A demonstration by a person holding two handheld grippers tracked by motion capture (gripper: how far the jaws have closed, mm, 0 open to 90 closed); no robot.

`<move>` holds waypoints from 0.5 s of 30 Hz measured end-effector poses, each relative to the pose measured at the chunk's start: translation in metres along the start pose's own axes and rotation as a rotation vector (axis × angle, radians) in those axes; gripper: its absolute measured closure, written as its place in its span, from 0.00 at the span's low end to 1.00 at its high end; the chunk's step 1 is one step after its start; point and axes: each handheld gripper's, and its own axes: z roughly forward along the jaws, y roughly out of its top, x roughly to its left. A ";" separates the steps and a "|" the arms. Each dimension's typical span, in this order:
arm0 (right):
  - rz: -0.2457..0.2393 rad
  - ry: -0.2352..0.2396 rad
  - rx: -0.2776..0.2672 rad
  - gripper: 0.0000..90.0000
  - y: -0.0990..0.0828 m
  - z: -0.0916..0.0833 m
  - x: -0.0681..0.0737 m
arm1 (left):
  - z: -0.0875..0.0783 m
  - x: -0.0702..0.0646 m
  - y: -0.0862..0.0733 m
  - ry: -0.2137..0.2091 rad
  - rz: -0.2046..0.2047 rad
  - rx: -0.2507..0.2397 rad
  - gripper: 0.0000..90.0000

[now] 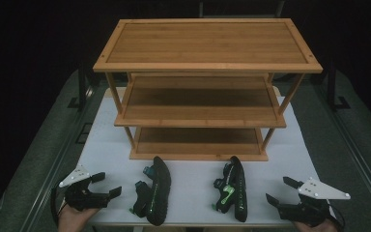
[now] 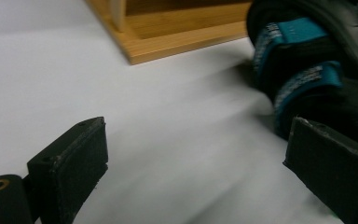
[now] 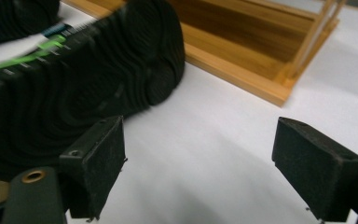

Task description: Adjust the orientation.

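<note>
Two black sandals lie on their sides on the white table top in front of a wooden rack [image 1: 200,113]. The left sandal [image 1: 153,191] has teal straps [image 2: 303,56]. The right sandal [image 1: 233,187] has green straps, and its ribbed sole [image 3: 74,88] faces the right gripper view. My left gripper [image 1: 106,184] is open at the near left, just left of the teal sandal, with nothing between its jaws. My right gripper [image 1: 281,191] is open at the near right, beside the green sandal, also holding nothing.
The three-tier bamboo rack stands mid-table; its top shelf [image 1: 207,43], middle shelf [image 1: 200,104] and bottom shelf [image 1: 198,142] hold nothing. The rack's base edge [image 2: 186,42] lies close ahead of the sandals. A white mat [image 1: 101,145] covers the table, with grey borders at both sides.
</note>
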 end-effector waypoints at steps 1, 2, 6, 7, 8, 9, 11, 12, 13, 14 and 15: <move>-0.009 0.001 -0.005 0.19 0.003 -0.001 0.002 | 0.000 -0.002 0.000 -0.017 0.004 -0.001 0.06; -0.018 0.000 -0.017 0.19 0.005 -0.003 0.004 | 0.000 -0.004 0.001 -0.029 0.009 -0.005 0.08; -0.029 0.031 -0.045 0.19 0.018 -0.005 0.013 | -0.004 -0.011 0.004 -0.096 0.034 -0.046 0.18; -0.033 0.045 -0.046 0.22 0.021 -0.005 0.015 | -0.005 -0.014 0.006 -0.112 0.036 -0.055 0.22; -0.038 0.064 -0.047 0.25 0.024 -0.004 0.017 | -0.005 -0.017 0.008 -0.122 0.035 -0.062 0.23; -0.044 0.077 -0.054 0.25 0.028 -0.003 0.020 | -0.005 -0.017 0.008 -0.122 0.035 -0.062 0.24; -0.053 0.094 -0.052 0.25 0.035 -0.001 0.024 | -0.004 -0.027 0.015 -0.168 0.063 -0.075 0.28; -0.062 0.100 -0.051 0.26 0.039 0.000 0.026 | -0.002 -0.030 0.018 -0.177 0.075 -0.068 0.28; -0.070 0.110 -0.049 0.27 0.042 0.002 0.027 | 0.000 -0.033 0.021 -0.190 0.084 -0.060 0.29; -0.077 0.118 -0.046 0.28 0.046 0.003 0.029 | 0.003 -0.036 0.022 -0.211 0.095 -0.056 0.32; -0.081 0.127 -0.044 0.30 0.049 0.005 0.031 | 0.006 -0.039 0.024 -0.222 0.098 -0.052 0.35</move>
